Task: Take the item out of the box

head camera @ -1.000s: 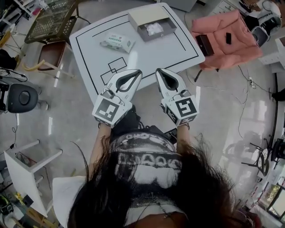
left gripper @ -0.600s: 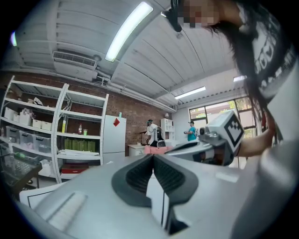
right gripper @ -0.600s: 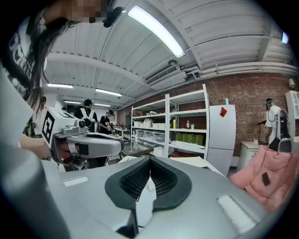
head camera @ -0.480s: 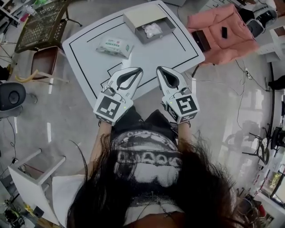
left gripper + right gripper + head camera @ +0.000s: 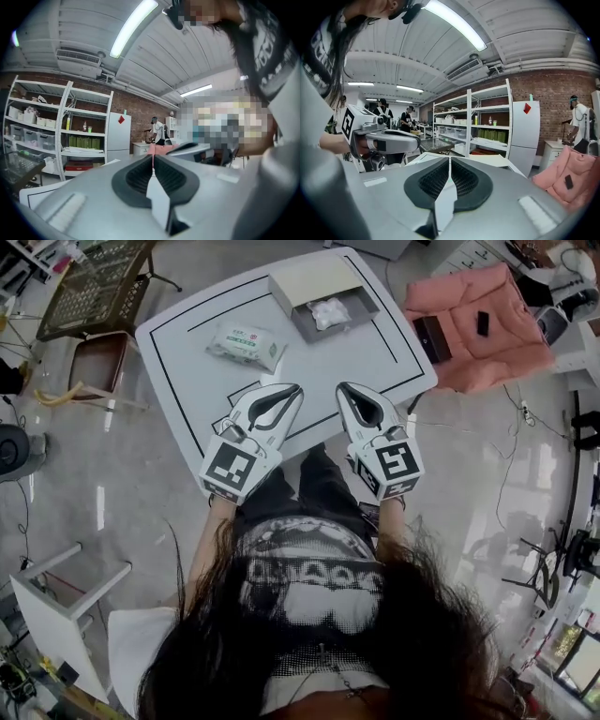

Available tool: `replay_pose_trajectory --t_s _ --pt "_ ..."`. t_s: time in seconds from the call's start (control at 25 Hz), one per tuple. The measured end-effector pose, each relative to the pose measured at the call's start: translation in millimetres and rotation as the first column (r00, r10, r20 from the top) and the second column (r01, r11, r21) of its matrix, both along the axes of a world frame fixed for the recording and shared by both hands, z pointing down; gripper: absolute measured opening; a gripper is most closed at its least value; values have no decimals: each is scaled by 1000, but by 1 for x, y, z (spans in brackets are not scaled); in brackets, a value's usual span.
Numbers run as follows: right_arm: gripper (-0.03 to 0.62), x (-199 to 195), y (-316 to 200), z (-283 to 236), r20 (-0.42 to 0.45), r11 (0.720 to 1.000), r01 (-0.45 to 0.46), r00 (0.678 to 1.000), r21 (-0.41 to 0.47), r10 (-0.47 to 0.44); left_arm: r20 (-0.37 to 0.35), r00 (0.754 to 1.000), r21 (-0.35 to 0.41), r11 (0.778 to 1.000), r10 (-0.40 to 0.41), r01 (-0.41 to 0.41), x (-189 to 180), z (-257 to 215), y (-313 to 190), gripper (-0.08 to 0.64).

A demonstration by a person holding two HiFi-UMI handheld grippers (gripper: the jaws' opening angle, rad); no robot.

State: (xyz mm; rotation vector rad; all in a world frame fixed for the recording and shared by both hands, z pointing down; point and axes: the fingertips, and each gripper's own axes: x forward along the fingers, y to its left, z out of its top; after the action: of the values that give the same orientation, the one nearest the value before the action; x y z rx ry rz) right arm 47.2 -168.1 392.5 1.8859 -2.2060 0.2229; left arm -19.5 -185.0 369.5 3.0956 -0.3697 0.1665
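An open grey box (image 5: 352, 309) with a tan lid stands at the far side of the white table (image 5: 356, 352). A white crumpled item (image 5: 330, 311) lies inside it. My left gripper (image 5: 295, 387) and right gripper (image 5: 341, 385) hover side by side over the table's near edge, well short of the box. The left gripper (image 5: 153, 157) is shut and empty. The right gripper (image 5: 450, 159) is just opening from shut. Only a thin slit shows between its pads, with nothing in it.
A green-and-white wipes pack (image 5: 246, 343) lies on the table left of the box. A pink coat (image 5: 478, 324) drapes a seat to the right. On the left are a brown stool (image 5: 98, 357) and a mesh table (image 5: 94, 282). A white stool (image 5: 56, 601) stands near left.
Both grippers and the person have edged forward over the table's near edge. The grippers keep their side-by-side pose, and the box and the wipes pack lie where they were.
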Motion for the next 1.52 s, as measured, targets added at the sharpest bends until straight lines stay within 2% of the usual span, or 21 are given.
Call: replay_pose_trajectory --t_s 0.32,0.64,0.92,1.04,1.24,1.52 --pt "18 57 -52 10 -5 992 126 992 -20 -126 18 989 11 989 -149 149 35 -1 -33 0" --pt "31 123 -100 52 -16 971 219 975 -101 -221 36 963 5 963 -268 268 75 8 -64 0" --pt "67 158 -148 88 -29 925 327 941 -196 -338 55 936 19 938 -347 346 87 10 -75 0" --pt "74 167 -170 106 -41 892 374 917 -254 -396 64 925 23 927 -375 375 89 12 -76 0" --pt "98 177 -207 143 -76 812 437 862 -387 -501 73 906 31 909 -417 416 88 14 -77 0" --pt "123 173 -243 192 -77 663 488 770 -568 -633 84 880 38 884 -467 465 83 16 -84 0"
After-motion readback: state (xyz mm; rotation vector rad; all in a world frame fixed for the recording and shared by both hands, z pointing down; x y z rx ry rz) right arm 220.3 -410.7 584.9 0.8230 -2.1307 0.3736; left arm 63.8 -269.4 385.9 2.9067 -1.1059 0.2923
